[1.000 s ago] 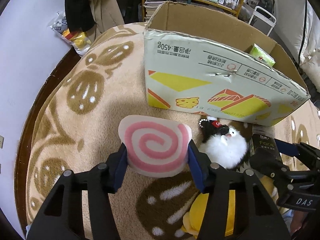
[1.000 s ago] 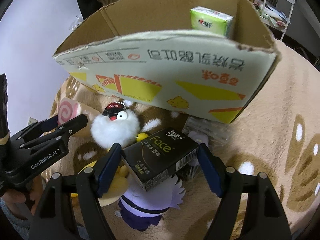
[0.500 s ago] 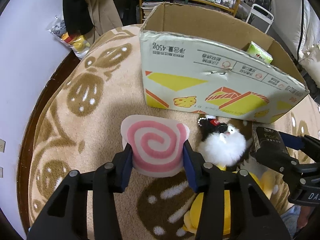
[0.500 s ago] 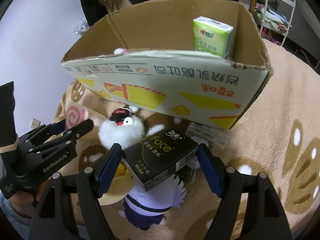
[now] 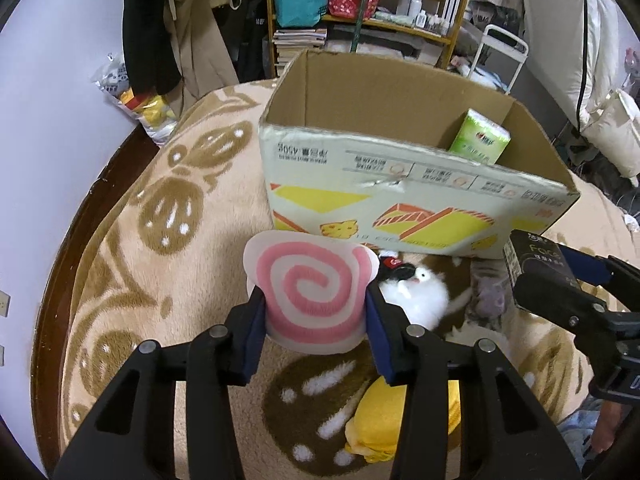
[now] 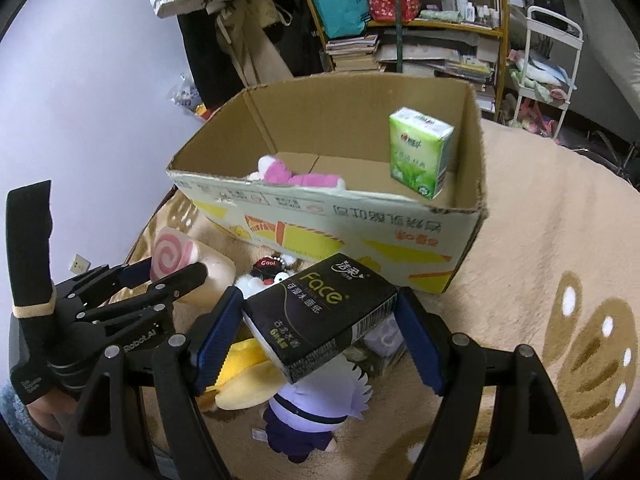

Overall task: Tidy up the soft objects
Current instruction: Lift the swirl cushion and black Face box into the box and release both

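Note:
My left gripper [image 5: 316, 320] is shut on a pink-and-white spiral plush roll [image 5: 310, 284] and holds it above the blanket, in front of the open cardboard box [image 5: 400, 188]. My right gripper [image 6: 320, 340] is shut on a black "Face" tissue pack [image 6: 320, 312], held just before the box's [image 6: 320, 224] front wall. The box holds a green tissue pack [image 6: 420, 152] and a pink-and-white plush [image 6: 292, 176]. A white fluffy plush with a black cap [image 5: 416, 292], a yellow plush [image 5: 384, 416] and a purple plush [image 6: 316, 412] lie on the blanket below the grippers.
A beige blanket with brown prints [image 5: 160, 248] covers the round surface. Behind the box stand a shelf with bags and bottles [image 5: 360, 4], hanging clothes [image 5: 168, 24] and a white trolley [image 6: 552, 60]. A plastic bag [image 5: 140, 100] lies by the wall at left.
Both grippers have risen with their loads. The box's inside now shows from above, with the green pack and pink plush in view.

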### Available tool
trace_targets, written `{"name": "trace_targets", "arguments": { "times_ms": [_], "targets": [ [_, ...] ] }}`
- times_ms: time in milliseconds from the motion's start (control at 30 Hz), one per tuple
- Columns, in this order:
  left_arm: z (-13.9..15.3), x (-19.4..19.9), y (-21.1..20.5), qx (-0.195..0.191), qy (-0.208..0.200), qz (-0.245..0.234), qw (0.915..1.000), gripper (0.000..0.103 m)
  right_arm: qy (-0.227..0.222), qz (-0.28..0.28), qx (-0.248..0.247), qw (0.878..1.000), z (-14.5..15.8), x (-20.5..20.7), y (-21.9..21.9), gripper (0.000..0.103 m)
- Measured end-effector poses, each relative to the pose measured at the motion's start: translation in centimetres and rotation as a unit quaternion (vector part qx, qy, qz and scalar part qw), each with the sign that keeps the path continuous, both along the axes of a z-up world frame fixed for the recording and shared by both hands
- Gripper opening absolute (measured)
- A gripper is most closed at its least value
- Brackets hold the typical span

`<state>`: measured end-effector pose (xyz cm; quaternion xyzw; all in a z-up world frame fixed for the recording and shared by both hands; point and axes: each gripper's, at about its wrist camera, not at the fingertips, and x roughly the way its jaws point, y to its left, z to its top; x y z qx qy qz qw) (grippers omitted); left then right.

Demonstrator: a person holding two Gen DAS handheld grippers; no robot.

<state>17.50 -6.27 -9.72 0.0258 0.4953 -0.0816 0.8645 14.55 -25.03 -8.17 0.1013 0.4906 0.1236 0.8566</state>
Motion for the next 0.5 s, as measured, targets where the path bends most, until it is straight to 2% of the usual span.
{"name": "trace_targets", "arguments": {
  "times_ms": [233,500],
  "targets": [
    [1.5,-0.6,0.0,-0.005,-0.020,-0.001,0.9998,0.044,-0.016,-0.020,-0.009,1.000,0.6,-0.6,-0.4,0.081],
    [4.2,-2.1,-0.6,-0.016,-0.067,-0.020,0.9974,0.044,-0.081,-0.047,-0.017,0.995,3.7,-2.7,-1.4,0.081]
  ]
}}
